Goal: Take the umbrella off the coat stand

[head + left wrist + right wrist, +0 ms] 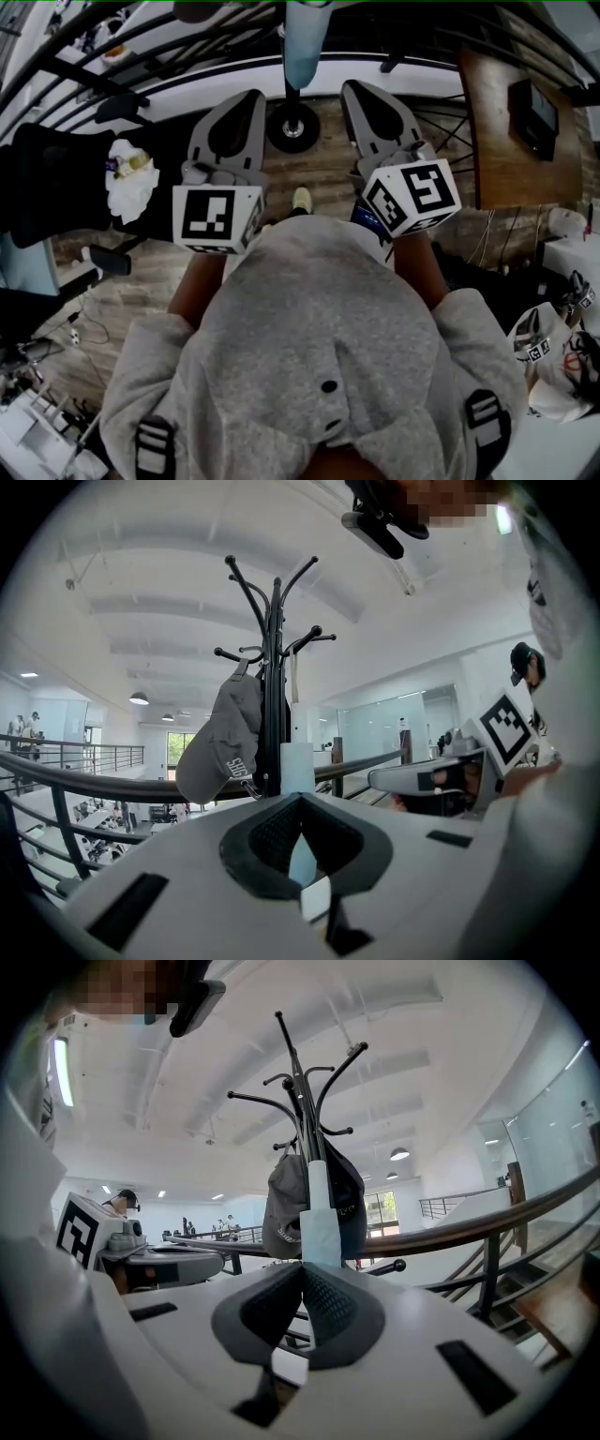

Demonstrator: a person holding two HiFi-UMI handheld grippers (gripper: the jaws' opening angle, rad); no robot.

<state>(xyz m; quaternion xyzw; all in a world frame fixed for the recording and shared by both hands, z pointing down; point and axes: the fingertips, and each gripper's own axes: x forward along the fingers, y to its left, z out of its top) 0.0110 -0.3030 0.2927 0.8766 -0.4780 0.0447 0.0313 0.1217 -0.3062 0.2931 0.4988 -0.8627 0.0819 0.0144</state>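
Short of the railing, umbrella clear between left gripper and right gripper, jaws clenched empty.

wear: person in a grey hooded sweatshirt, loose sleeves | straps: black shoulder straps with pale bars | left claw: pale grey shell, dark ribbed pads, white marker cube with black squares | right claw: same shell, matching cube
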